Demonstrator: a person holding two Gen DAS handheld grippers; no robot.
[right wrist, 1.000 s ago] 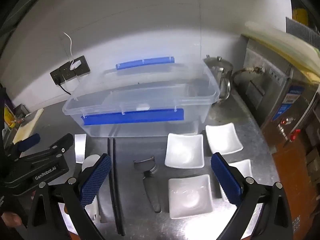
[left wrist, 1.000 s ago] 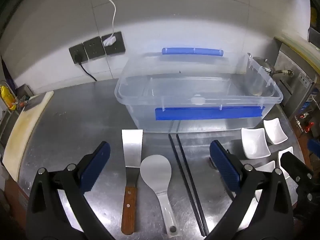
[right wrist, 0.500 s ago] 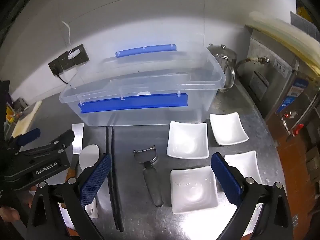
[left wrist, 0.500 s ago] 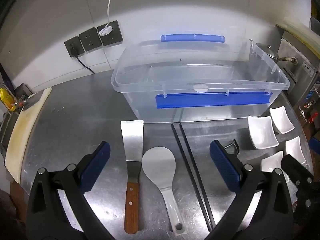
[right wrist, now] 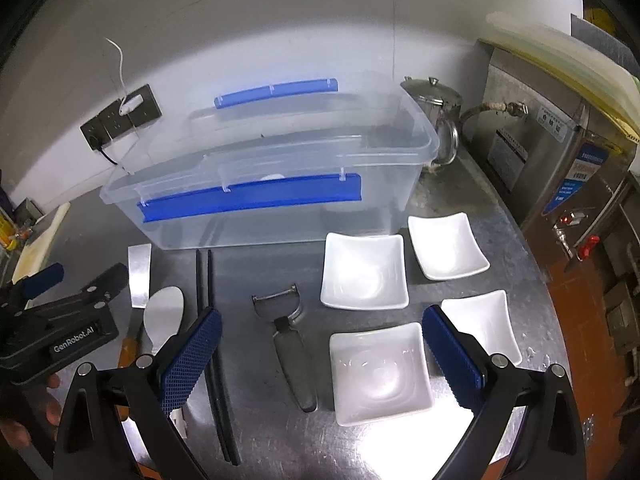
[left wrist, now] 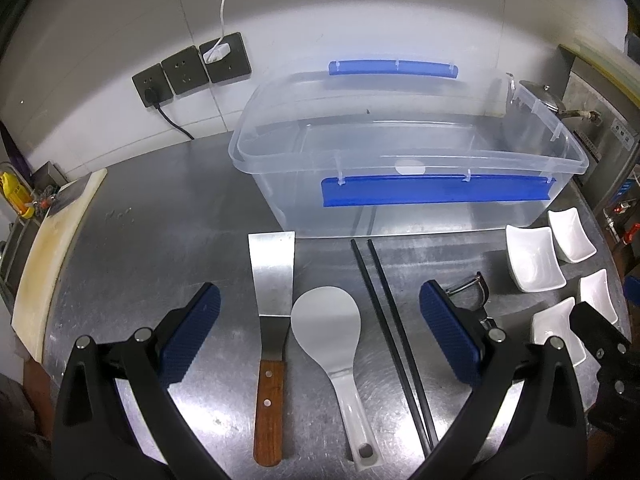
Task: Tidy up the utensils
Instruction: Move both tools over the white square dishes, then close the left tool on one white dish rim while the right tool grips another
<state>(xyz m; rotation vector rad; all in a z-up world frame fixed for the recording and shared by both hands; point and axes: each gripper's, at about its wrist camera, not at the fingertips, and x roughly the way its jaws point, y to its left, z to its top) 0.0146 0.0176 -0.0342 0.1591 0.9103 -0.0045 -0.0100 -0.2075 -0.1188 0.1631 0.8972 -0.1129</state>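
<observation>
A clear plastic bin with blue handles stands at the back of the steel counter. In front of it lie a wood-handled metal spatula, a white rice paddle, black chopsticks and a peeler. My left gripper hovers open above the spatula and paddle, holding nothing. My right gripper hovers open above the peeler and a white square dish.
Several white square dishes sit at the right. A metal kettle stands behind the bin. A cutting board lies along the left edge. Wall sockets with plugged cables are behind. The counter edge curves at the right.
Both grippers have risen and tilted down, so the utensils and dishes now appear farther up in view. Both stay open; nothing on the counter has moved.
</observation>
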